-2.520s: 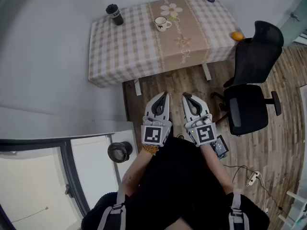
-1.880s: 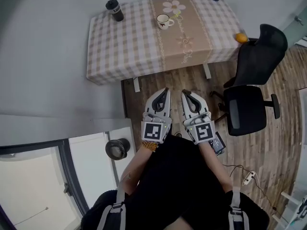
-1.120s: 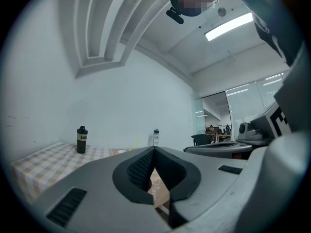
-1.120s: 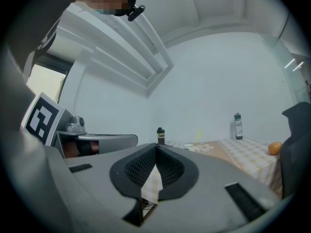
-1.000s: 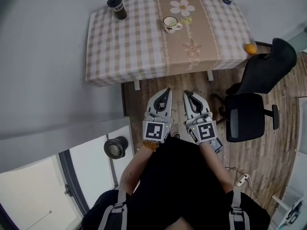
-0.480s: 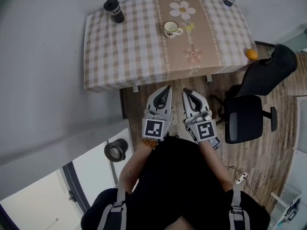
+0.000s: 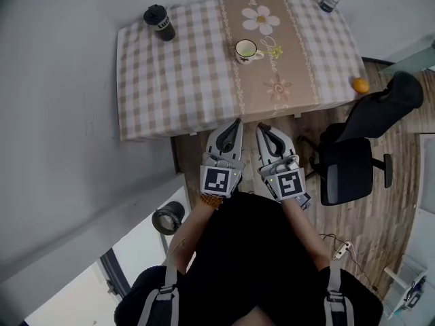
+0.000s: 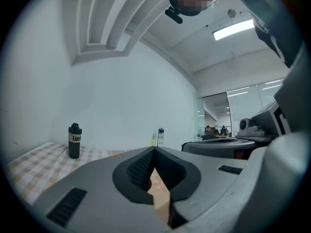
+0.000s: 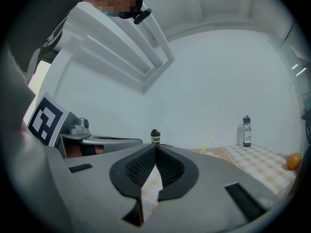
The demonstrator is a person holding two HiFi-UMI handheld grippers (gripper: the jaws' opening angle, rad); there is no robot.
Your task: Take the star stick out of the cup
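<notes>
Both left gripper and right gripper hang before the near edge of the desk, fingers pressed together; the cup with the star stick stands mid-desk.

The black bottle on the checked tabletop wears a pale band with dark letters. "Luc" can be read in the left gripper view, and the rest curves out of sight. The clear bottle further along has a printed label, too small to read. The left gripper and right gripper each carry a black-and-white square marker — a block pattern, no letters or numbers.
</notes>
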